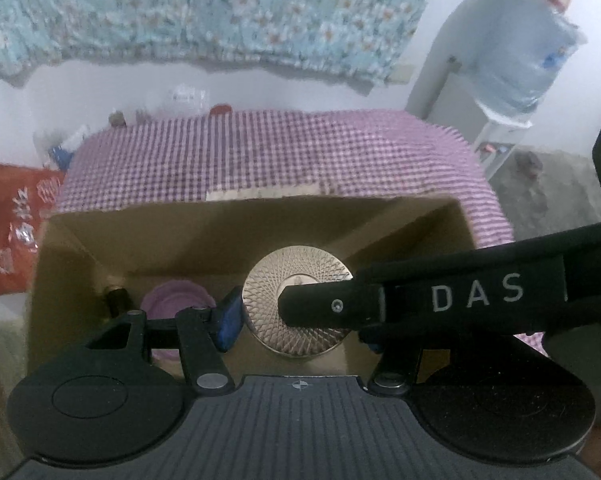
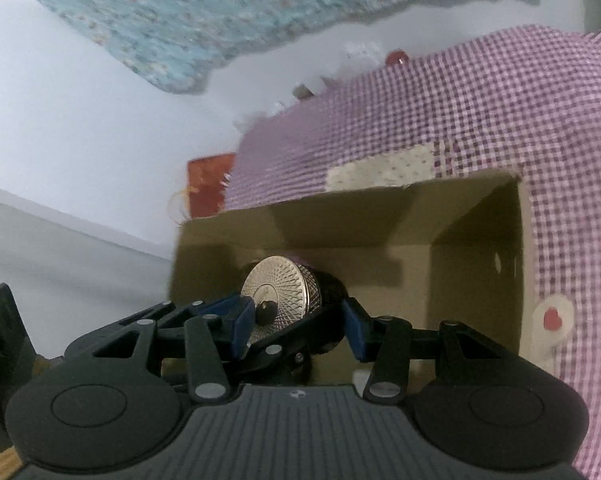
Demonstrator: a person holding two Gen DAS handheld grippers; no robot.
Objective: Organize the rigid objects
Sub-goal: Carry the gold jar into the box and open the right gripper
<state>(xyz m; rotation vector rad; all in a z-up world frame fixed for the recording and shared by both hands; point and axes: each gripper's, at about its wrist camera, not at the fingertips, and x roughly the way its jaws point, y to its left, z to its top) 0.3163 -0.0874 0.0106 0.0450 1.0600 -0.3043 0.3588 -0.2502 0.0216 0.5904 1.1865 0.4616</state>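
Note:
A round metal tin with an engraved lid (image 1: 300, 280) (image 2: 278, 286) hangs over an open cardboard box (image 1: 220, 224) (image 2: 460, 264). My left gripper (image 1: 300, 320) holds the tin between its blue pads (image 1: 230, 320); the right pad is mostly hidden behind the other gripper's black finger (image 1: 420, 300), which crosses in from the right. My right gripper (image 2: 300, 320) is shut on the same tin, blue pads (image 2: 242, 320) on either side. A purple lid (image 1: 176, 304) and a dark small bottle (image 1: 116, 298) lie in the box.
The box stands on a table with a purple checked cloth (image 1: 260, 152) (image 2: 460, 112). A red bag (image 1: 12, 220) lies at the left. A water dispenser bottle (image 1: 516, 56) stands at the right. A floral curtain (image 1: 220, 8) hangs behind.

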